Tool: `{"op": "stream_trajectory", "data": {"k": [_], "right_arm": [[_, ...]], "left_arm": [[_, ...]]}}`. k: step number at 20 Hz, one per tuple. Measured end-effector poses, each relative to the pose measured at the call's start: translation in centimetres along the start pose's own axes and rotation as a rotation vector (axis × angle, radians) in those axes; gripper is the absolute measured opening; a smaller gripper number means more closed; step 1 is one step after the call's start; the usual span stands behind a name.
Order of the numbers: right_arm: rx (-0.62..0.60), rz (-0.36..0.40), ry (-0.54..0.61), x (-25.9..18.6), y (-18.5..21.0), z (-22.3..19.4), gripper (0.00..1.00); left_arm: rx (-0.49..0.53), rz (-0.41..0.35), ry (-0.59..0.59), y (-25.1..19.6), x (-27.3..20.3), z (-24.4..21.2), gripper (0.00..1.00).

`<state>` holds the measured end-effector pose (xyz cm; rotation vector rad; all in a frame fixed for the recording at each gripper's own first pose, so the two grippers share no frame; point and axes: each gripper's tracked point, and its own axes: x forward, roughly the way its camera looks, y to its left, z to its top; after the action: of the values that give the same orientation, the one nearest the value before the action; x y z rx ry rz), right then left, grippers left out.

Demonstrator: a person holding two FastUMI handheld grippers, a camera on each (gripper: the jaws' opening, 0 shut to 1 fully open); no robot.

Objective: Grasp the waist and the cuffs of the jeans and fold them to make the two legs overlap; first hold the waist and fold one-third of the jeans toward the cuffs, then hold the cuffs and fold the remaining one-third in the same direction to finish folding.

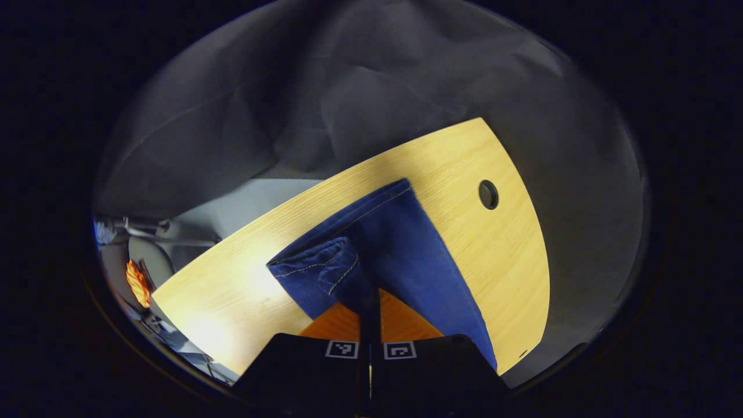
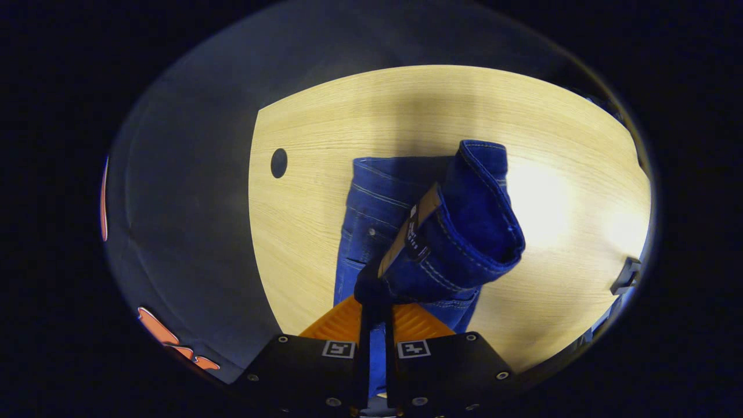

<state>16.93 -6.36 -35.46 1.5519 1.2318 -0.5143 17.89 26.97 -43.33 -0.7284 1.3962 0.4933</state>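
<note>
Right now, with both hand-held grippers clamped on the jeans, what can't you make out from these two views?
- Left gripper view: how much denim the left hand-held gripper pinches; its own fingers cover the grip.
- Left gripper view: the jeans run off below, behind the gripper body.
- Right gripper view: the patch at the waist is too small to read.
- Right gripper view: the table under the lifted waist, hidden by denim held in the right hand-held gripper.

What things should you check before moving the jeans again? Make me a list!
1. Left gripper pinching the jeans: ok, shut on the denim.
2. Right gripper pinching the waist: ok, shut on it.
3. Jeans lifted off the table at the waist: ok.
4. Table around the jeans free of things: ok.
5. Legs lined up on top of each other: cannot tell.
</note>
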Motion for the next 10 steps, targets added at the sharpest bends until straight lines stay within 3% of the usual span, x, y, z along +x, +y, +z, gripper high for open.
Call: {"op": "stream_trajectory", "data": {"k": [5, 6, 7, 8, 10], "right_arm": [[-0.088, 0.03, -0.02, -0.2, 2.6, 0.3, 0.14], [-0.101, 0.06, -0.04, -0.7, 3.3, 0.8, 0.09], [-0.119, 0.089, -0.063, -1.2, 3.9, 1.4, 0.31], [-0.145, 0.089, -0.088, -1.6, 4.0, 2.1, 0.27], [-0.215, 0.056, -0.133, -3.0, 3.4, 2.8, 0.57]], "left_arm": [[0.113, -0.015, -0.044, -2.3, -0.6, 0.7, 0.15], [0.116, -0.043, -0.052, -3.1, -0.9, 0.6, 0.4], [0.127, -0.063, -0.059, -3.5, -1.7, 0.6, 0.44], [0.146, -0.068, -0.07, -3.5, -2.1, 0.5, 0.67], [0.219, -0.051, -0.1, -3.3, -2.8, 0.5, 0.78]]}}
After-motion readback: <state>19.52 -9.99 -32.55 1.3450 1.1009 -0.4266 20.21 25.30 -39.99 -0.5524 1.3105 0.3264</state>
